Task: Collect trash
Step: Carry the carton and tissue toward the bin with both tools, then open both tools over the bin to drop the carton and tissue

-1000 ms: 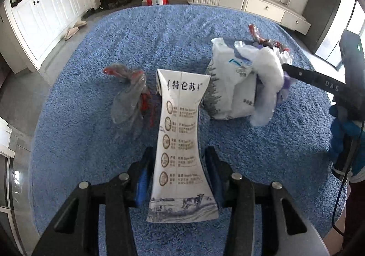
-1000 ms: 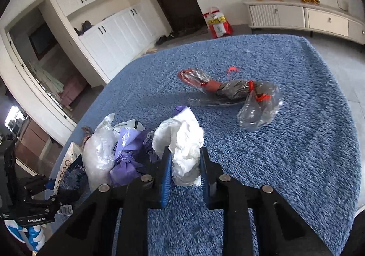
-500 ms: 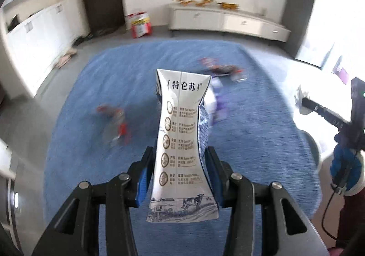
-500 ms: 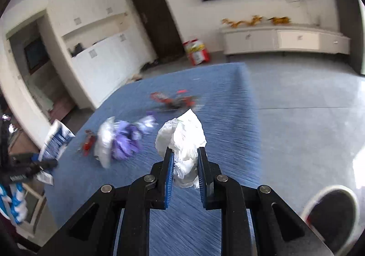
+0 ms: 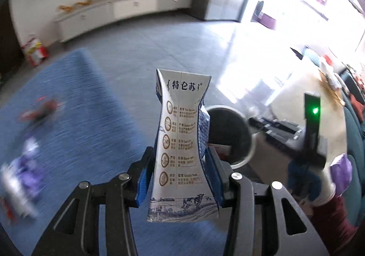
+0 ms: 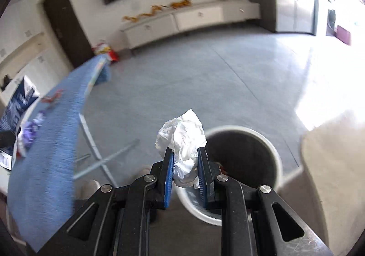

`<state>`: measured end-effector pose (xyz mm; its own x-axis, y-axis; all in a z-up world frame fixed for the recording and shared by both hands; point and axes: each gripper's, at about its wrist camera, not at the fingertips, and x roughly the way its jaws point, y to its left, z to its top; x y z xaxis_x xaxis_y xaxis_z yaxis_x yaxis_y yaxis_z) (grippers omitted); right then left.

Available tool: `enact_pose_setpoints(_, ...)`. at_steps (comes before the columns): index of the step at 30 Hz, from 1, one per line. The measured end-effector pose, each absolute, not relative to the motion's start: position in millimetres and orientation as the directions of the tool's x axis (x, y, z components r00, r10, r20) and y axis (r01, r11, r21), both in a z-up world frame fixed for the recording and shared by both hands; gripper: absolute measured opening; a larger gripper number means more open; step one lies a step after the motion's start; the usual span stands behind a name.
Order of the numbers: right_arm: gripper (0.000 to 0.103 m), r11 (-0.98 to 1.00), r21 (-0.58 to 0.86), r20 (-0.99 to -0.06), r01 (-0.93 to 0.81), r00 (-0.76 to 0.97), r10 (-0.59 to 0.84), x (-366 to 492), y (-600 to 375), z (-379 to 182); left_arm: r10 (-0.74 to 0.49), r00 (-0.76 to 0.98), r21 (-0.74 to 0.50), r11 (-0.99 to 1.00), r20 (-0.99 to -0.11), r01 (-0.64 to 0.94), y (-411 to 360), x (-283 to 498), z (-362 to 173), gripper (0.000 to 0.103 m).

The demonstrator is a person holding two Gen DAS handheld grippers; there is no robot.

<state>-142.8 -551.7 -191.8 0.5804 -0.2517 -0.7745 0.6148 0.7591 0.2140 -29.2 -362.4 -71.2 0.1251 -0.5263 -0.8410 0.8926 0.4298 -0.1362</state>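
Carton point(image 5: 182, 148) between tongs point(image 5: 180, 178) (pinched)

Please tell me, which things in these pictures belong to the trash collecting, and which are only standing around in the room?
Belong to the job:
- milk carton, clamped in the left gripper
- crumpled white paper, clamped in the right gripper
- trash bin
- wrappers left on the blue cloth

Just lying about:
- white cabinet
- red bag

Both wrist views above bin point(image 6: 241, 155)
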Motion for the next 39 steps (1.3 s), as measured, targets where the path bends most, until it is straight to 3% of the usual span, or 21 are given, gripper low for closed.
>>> enact_pose_setpoints(9, 0.027, 0.709, 0.165, -0.802, 0.685, 0.512, -0.307, -149.6, -594.1, -206.5, -0.509, 0.027, -0.171, 0.339, -0.860, 0.925, -493.5, -56.4, -104.0, 0.044)
enact_pose_setpoints(13, 0.042, 0.688, 0.142, -0.803, 0.711, 0.490, -0.340, -157.2, -601.0, -203.6, -0.495, -0.032, -0.227, 0.338, -0.868, 0.913, -519.3, -58.6, -122.6, 0.044)
enact_pose_setpoints(17, 0.047, 0.676, 0.134, -0.793, 0.725, 0.488, -0.366, -168.9, -600.6, -195.7, -0.516, -0.083, -0.293, 0.339, -0.853, 0.894, -528.3, -50.4, -127.1, 0.053)
enact_pose_setpoints(20, 0.048, 0.670, 0.131, -0.790, 0.730, 0.486, -0.375, -177.5, -597.9, -192.3, -0.536, -0.095, -0.314, 0.333, -0.839, 0.889, -521.1, -49.3, -122.6, 0.053)
enact_pose_setpoints(27, 0.048, 0.691, 0.169, -0.755, 0.703, 0.543, -0.368, -179.2, -577.6, -168.9, -0.551, -0.004, -0.241, 0.359, -0.835, 0.902, -487.7, -49.5, -102.1, 0.053)
enact_pose_setpoints(33, 0.048, 0.730, 0.177, -0.730, 0.660, 0.585, -0.352, -171.0, -557.8, -148.8, -0.544, 0.114, -0.143, 0.408, -0.831, 0.902, -431.9, -34.5, -82.4, 0.053)
enact_pose_setpoints(39, 0.048, 0.778, 0.173, -0.697, 0.604, 0.633, -0.337, -156.5, -525.8, -120.3, -0.569, 0.189, -0.125, 0.467, -0.800, 0.875, -367.2, -12.9, -61.1, 0.054)
